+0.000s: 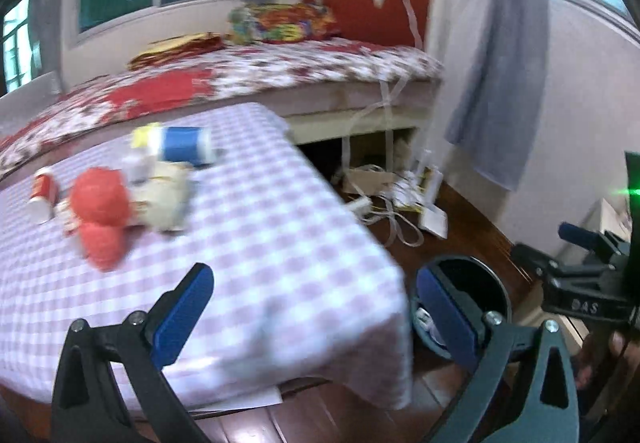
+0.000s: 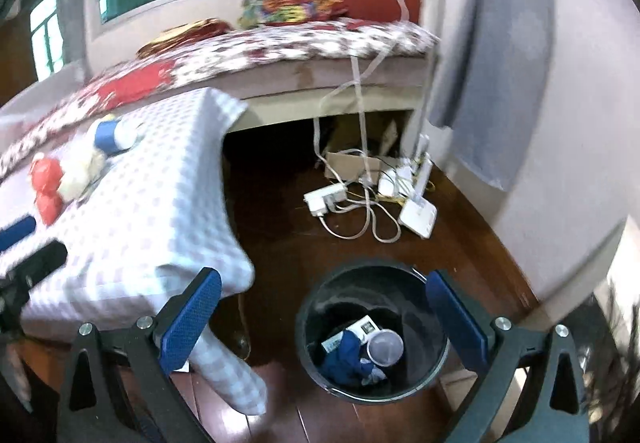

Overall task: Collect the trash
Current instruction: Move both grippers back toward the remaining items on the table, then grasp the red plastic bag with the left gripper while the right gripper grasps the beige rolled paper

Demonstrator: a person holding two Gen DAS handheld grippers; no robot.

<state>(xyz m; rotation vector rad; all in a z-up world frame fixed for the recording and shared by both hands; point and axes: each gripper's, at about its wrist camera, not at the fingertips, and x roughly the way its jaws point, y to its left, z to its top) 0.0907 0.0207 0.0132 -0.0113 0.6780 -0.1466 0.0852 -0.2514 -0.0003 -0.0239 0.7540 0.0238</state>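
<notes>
A table with a checked cloth (image 1: 260,227) carries trash: a blue and white can (image 1: 182,145), red crumpled pieces (image 1: 100,199), a cream crumpled piece (image 1: 166,199) and a red and white cup (image 1: 42,197). My left gripper (image 1: 316,307) is open and empty above the table's near corner. A black bin (image 2: 374,335) stands on the floor beside the table; it holds a clear cup (image 2: 386,347), a white packet and blue material. My right gripper (image 2: 322,319) is open and empty right above the bin. The bin also shows in the left wrist view (image 1: 464,279).
A bed with a floral cover (image 1: 248,71) stands behind the table. White power strips and cables (image 2: 360,199) lie on the wooden floor near the bed. A grey curtain (image 2: 492,55) hangs at the right wall.
</notes>
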